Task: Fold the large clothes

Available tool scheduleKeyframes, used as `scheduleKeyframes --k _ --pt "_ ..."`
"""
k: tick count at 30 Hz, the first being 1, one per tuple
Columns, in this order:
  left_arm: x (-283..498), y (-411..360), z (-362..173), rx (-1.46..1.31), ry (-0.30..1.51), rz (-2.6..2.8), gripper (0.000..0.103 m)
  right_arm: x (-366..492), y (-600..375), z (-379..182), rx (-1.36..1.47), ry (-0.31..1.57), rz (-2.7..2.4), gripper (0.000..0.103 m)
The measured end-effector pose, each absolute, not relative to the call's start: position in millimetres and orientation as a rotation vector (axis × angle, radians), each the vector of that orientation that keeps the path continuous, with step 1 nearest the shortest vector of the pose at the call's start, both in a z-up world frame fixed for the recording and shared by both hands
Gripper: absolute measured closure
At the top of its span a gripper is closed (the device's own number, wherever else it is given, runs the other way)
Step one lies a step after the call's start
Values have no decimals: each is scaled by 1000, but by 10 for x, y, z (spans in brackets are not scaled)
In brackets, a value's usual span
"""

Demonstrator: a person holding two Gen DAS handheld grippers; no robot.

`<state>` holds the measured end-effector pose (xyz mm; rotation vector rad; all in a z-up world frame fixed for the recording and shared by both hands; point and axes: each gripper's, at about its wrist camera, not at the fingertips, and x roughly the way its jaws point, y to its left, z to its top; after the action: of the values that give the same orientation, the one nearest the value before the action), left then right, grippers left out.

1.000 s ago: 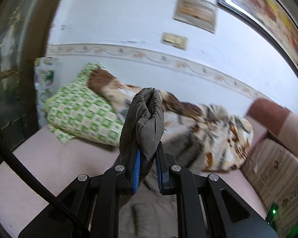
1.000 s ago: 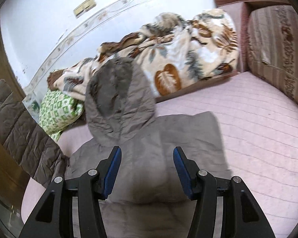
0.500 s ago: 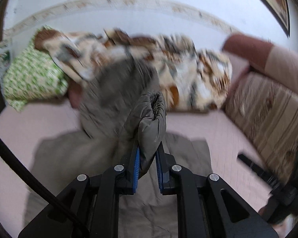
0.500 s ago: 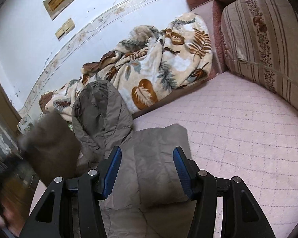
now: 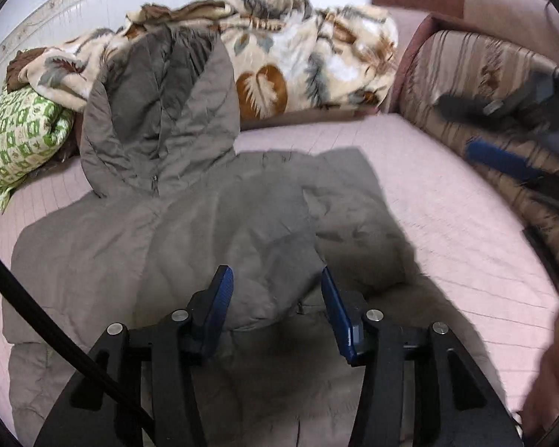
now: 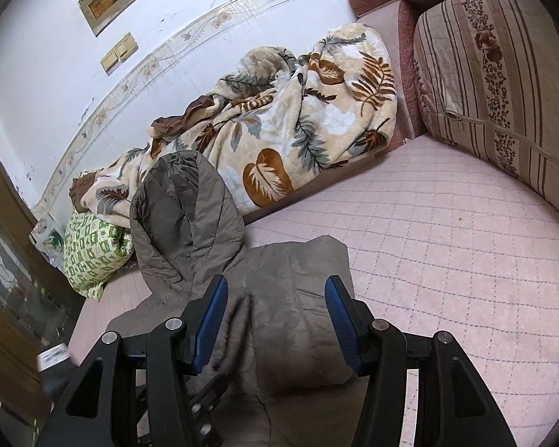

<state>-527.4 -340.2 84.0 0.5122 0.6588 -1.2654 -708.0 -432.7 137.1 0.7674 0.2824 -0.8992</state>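
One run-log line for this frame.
left gripper: jaws just opening, sleeve released onto jacket | right gripper: open, empty | hood: unfolded

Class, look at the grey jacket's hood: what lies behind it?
Behind the hood lie the leaf-print blanket and, beside it, a green patterned pillow. What the hood itself covers stays hidden.

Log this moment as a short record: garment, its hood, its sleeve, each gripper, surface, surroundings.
garment: grey-brown padded jacket, spread on the bed
hood: lies flat at the far end, against the leaf-print blanket
sleeve: laid across the jacket body, its cuff between the left fingers
left gripper: jaws have just been opening; pads clear of the sleeve
right gripper: open above the jacket's edge, holding nothing
surface: pink quilted bed cover
surroundings: green patterned pillow beside the hood; striped cushion on the other side
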Motion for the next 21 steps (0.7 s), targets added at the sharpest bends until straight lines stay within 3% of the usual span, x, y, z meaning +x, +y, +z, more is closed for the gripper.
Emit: scheduleKeyframes --k 2,4,8,15,21 --pt "-5120 -3201 1063 465 611 -1258 52 -7062 -4329 1376 768 277 -894 45" --pt "-4882 -3046 1249 431 566 -1207 40 -6995 -4314 1383 756 285 -884 45" --pt "-4193 -2874 1353 436 550 -1034 39 -6700 -4230 1348 706 343 -829 45" --pt "-3029 -2681 845 476 669 -771 39 -6029 -4039 1130 578 516 -725 45" --pt "-2717 -2656 353 484 794 -741 38 -5751 -4158 734 590 671 -740 45"
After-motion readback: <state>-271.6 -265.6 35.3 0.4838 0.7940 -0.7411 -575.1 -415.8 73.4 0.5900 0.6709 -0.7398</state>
